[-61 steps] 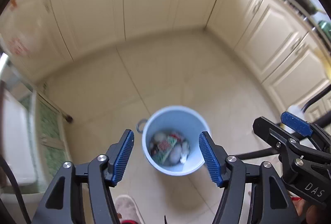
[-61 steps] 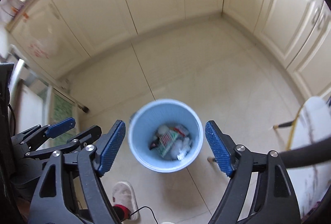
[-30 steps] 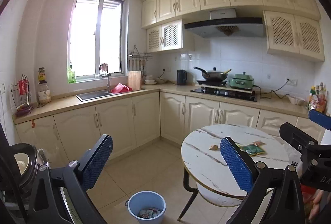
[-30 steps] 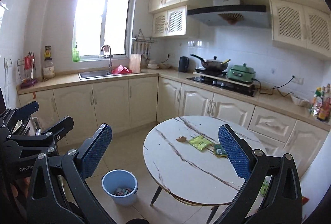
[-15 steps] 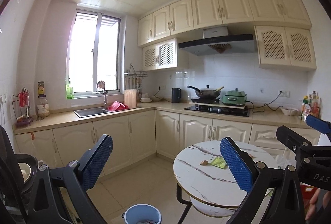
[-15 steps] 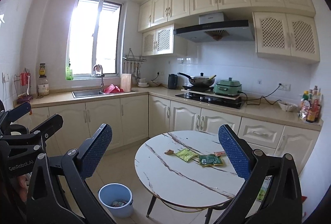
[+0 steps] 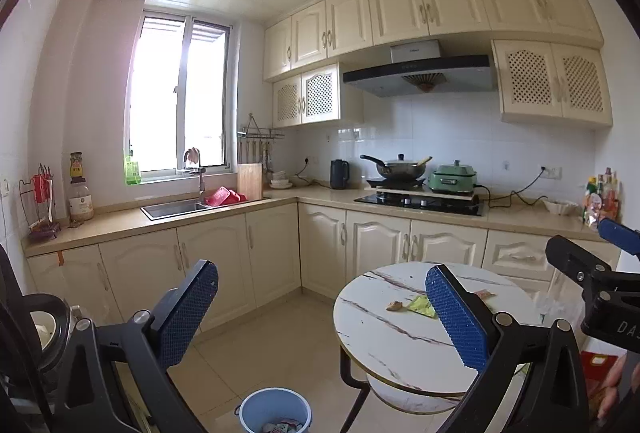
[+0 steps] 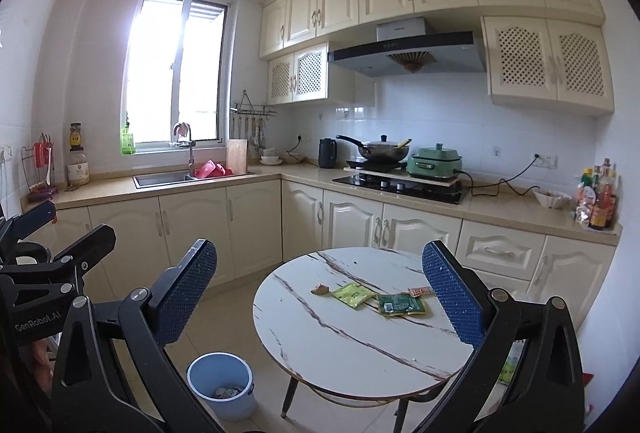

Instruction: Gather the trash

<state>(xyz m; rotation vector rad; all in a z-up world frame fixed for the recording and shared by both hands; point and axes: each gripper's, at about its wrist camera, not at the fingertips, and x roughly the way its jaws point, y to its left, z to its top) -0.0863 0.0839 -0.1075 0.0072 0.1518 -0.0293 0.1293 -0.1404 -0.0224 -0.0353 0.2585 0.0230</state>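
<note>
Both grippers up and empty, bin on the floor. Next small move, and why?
Probably bring the open right gripper down toward the light green wrapper: four scraps lie on the round table, and the blue bin already holds trash.

Cabinets (image 8: 192, 229): cream, around me.
Window (image 8: 176, 73): bright daylight.
Floor (image 7: 280, 345): beige tile.
Table (image 8: 340, 337): round marble.
</note>
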